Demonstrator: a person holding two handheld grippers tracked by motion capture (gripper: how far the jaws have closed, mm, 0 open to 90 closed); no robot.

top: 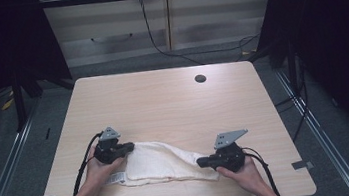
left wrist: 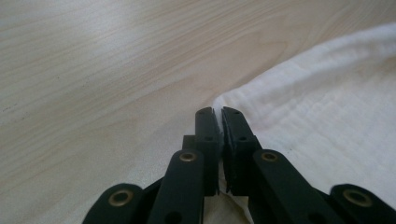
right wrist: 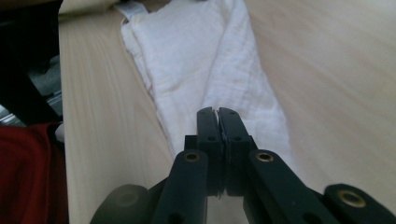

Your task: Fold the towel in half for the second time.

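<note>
A white cloth [top: 163, 162] lies bunched and stretched along the near part of the wooden table [top: 162, 99], with a small label [top: 116, 178] at its left end. My left gripper [top: 130, 146] is at the cloth's far left corner. In the left gripper view its jaws [left wrist: 218, 111] are pressed together on the edge of the cloth [left wrist: 327, 107]. My right gripper [top: 199, 162] is at the cloth's right end. In the right gripper view its jaws [right wrist: 217, 111] are shut on the narrow end of the cloth [right wrist: 210, 56], which runs away toward the label [right wrist: 130, 8].
A round cable hole [top: 200, 78] sits near the table's far right. Drawer fronts and a hanging cable [top: 152, 35] stand behind the table. Bare tabletop spreads beyond the cloth. A red garment [right wrist: 23, 172] shows past the table's near edge in the right gripper view.
</note>
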